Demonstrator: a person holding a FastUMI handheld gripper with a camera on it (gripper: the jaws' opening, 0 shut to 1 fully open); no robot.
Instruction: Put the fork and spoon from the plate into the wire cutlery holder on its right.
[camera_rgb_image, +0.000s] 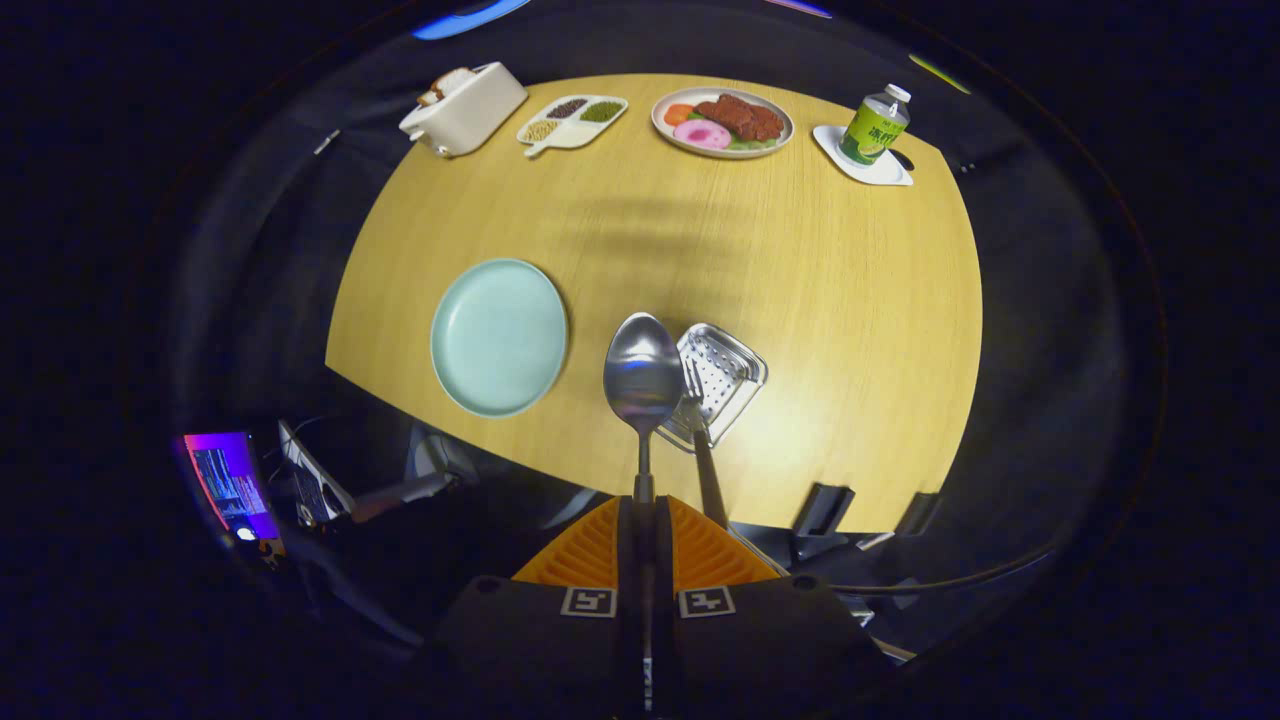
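The gripper (643, 520) clamps the spoon (643, 375) by its handle, bowl raised beside the cutlery holder (722, 375); the fork (700, 440) stands in it; the plate (498, 337) lies bare.

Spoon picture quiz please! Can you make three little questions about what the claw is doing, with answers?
1. True or false: the claw is shut on the spoon.
2. Where is the fork? A) on the green plate B) standing in the cutlery holder
3. Fill in: the green plate lies on the wooden ____.

Key: 1 true; 2 B; 3 table.
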